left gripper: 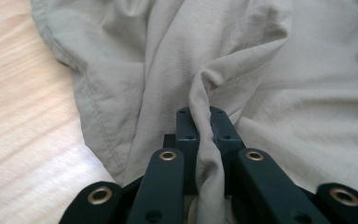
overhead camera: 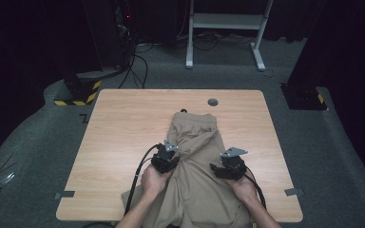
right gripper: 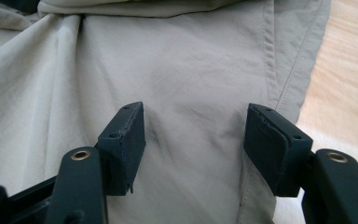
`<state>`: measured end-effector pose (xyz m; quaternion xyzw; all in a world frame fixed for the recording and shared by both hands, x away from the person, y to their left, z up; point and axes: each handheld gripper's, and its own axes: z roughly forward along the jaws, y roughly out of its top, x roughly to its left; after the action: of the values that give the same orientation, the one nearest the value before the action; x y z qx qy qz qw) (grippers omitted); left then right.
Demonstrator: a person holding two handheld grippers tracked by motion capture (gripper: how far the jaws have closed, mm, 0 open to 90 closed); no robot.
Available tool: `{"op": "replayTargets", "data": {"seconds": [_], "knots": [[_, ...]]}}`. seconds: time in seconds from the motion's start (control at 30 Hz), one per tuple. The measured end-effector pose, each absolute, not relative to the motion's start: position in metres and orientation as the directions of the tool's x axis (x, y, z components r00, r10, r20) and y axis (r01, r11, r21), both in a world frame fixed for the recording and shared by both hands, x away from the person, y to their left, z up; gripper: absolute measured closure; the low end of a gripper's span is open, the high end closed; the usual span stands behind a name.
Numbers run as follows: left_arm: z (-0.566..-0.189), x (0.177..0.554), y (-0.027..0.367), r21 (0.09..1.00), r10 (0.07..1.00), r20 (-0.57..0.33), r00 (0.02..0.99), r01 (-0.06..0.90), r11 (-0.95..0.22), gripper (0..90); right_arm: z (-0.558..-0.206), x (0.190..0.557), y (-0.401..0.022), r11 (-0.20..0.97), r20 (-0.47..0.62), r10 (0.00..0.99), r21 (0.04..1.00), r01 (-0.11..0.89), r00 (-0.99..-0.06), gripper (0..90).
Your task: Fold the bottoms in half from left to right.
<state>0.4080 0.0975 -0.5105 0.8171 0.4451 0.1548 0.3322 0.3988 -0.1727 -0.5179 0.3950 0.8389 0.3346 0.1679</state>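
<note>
Your beige cotton trousers (overhead camera: pixel 197 156) lie on the rectangular light wooden table (overhead camera: pixel 119 133), at its middle, reaching the near edge; your left gripper (overhead camera: pixel 167 155) sits left of your right gripper (overhead camera: pixel 229 164), both on them

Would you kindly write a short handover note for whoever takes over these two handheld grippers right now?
Left gripper: shut on a pinched ridge of the beige cotton trousers, near their left edge.
Right gripper: open, jaws standing apart over flat fabric beside a stitched seam, gripping nothing.
Things: the trousers lie rumpled along the middle of the light wooden table, with their near end hanging over the person's edge.
Done: a left-side grip is taken.
Left: probably a right-side grip, then straightening or folding; the cloth is not yet smoothed.
</note>
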Motion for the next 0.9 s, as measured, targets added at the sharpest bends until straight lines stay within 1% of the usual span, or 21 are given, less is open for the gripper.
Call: {"op": "replayTargets", "data": {"seconds": [0.07,0.13,0.33,0.5,0.7,0.73,0.8,0.83,0.9], "knots": [[-0.511,0.413,0.101,0.681,0.836,-0.052,0.547,0.632,-0.371,84.8,-0.516,0.407,-0.169,0.48,-0.019,0.767,0.68,0.554,-0.641,38.6],[-0.51,0.42,0.102,0.675,0.841,-0.041,0.539,0.636,-0.375,84.9,-0.514,0.409,-0.166,0.487,-0.023,0.766,0.674,0.555,-0.643,38.9],[-0.508,0.441,0.106,0.657,0.855,-0.018,0.519,0.651,-0.381,84.9,-0.513,0.4,-0.167,0.507,-0.033,0.749,0.671,0.541,-0.662,39.8],[-0.507,0.456,0.106,0.655,0.867,-0.016,0.498,0.66,-0.367,84.9,-0.516,0.403,-0.167,0.494,-0.042,0.76,0.685,0.535,-0.648,41.0],[-0.506,0.469,0.105,0.646,0.88,-0.003,0.476,0.672,-0.361,84.3,-0.52,0.421,-0.167,0.457,-0.036,0.783,0.71,0.535,-0.621,41.3],[-0.506,0.471,0.106,0.641,0.881,-0.014,0.473,0.68,-0.355,83.8,-0.52,0.423,-0.167,0.454,-0.037,0.786,0.713,0.535,-0.617,41.2],[-0.505,0.472,0.11,0.647,0.884,-0.048,0.466,0.688,-0.328,76.7,-0.52,0.425,-0.165,0.444,-0.037,0.796,0.715,0.54,-0.605,41.2],[-0.504,0.471,0.112,0.65,0.882,-0.068,0.466,0.691,-0.315,69.0,-0.521,0.425,-0.165,0.439,-0.036,0.799,0.717,0.541,-0.6,41.2],[-0.501,0.466,0.118,0.662,0.88,-0.079,0.469,0.684,-0.305,62.7,-0.522,0.424,-0.165,0.433,-0.035,0.802,0.723,0.539,-0.597,41.2]]}}
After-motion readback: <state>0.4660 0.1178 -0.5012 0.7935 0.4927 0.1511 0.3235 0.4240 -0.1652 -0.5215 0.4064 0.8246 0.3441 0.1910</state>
